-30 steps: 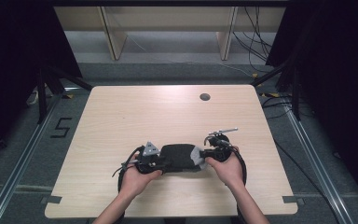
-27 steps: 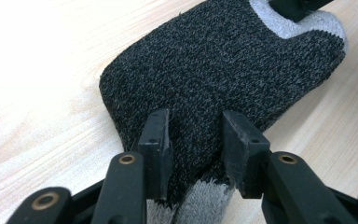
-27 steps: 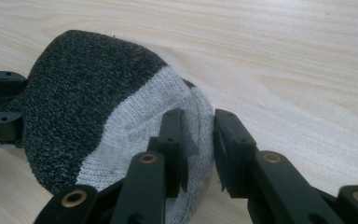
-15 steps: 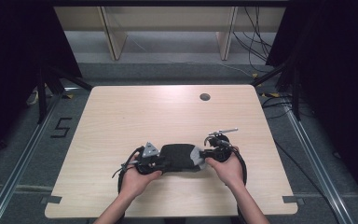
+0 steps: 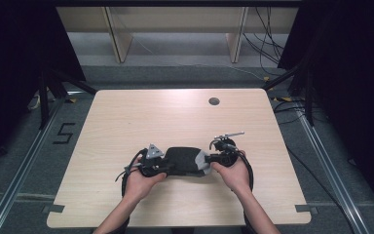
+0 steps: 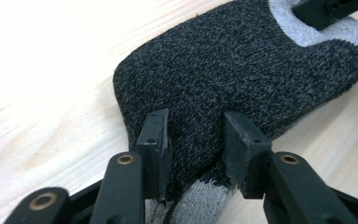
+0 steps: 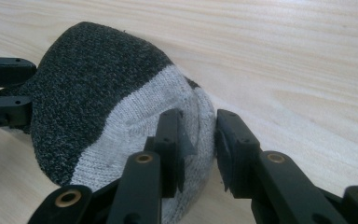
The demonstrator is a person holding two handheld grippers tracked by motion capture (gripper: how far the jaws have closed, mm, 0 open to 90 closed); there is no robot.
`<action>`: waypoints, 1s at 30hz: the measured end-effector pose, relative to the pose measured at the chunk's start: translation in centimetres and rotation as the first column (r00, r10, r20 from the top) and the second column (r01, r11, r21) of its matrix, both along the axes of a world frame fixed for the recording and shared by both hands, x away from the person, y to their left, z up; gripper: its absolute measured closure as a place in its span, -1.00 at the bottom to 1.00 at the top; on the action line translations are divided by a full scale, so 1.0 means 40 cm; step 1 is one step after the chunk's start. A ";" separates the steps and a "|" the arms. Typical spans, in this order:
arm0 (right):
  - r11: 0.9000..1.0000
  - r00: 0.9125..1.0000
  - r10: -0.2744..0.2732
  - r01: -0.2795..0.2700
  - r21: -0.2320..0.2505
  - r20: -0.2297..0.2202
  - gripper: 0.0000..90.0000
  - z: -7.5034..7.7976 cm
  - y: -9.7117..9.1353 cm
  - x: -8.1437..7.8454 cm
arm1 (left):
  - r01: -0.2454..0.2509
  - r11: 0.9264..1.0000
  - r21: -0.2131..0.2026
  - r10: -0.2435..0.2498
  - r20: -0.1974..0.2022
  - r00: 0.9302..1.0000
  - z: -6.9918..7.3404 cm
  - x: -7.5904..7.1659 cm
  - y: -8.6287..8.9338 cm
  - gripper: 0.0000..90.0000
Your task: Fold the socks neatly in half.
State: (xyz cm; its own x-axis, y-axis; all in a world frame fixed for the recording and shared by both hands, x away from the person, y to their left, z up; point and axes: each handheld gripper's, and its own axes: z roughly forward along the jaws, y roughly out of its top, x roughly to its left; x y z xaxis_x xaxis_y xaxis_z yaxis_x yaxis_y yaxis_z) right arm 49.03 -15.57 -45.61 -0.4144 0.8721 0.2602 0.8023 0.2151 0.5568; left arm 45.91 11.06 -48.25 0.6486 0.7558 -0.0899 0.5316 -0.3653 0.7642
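A dark grey sock (image 5: 182, 161) with light grey ends lies folded near the front of the wooden table (image 5: 175, 117). My left gripper (image 5: 168, 168) grips its left end. In the left gripper view the jaws (image 6: 193, 140) pinch the dark knit (image 6: 242, 60) beside a light grey patch, and the other gripper's jaw tip (image 6: 326, 9) shows at the top right. My right gripper (image 5: 205, 161) holds the right end. In the right gripper view its jaws (image 7: 200, 140) close on the edge of the sock's (image 7: 88, 84) light grey part, with the left gripper's jaws (image 7: 4, 88) at the far end.
A round cable hole (image 5: 214, 101) sits at the table's far right. Wooden shelving (image 5: 175, 24) stands behind the table and cables (image 5: 272, 48) lie on the floor at the back right. A "5" (image 5: 64, 132) is marked on the floor at left.
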 end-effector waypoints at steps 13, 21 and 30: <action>0.998 0.998 -0.062 0.062 0.006 0.021 0.12 0.015 0.001 0.008 | -0.065 0.997 -0.030 0.066 0.051 0.997 0.004 0.005 0.031 -0.08; 0.997 0.984 -0.025 0.012 0.073 0.176 -0.11 0.058 -0.020 -0.010 | -0.095 0.993 -0.072 0.102 0.101 0.990 0.047 -0.012 0.069 -0.34; 0.998 0.974 -0.049 0.037 0.057 0.221 -0.24 0.051 -0.142 -0.050 | -0.183 0.979 -0.091 0.195 0.149 0.969 0.064 -0.056 0.201 -0.39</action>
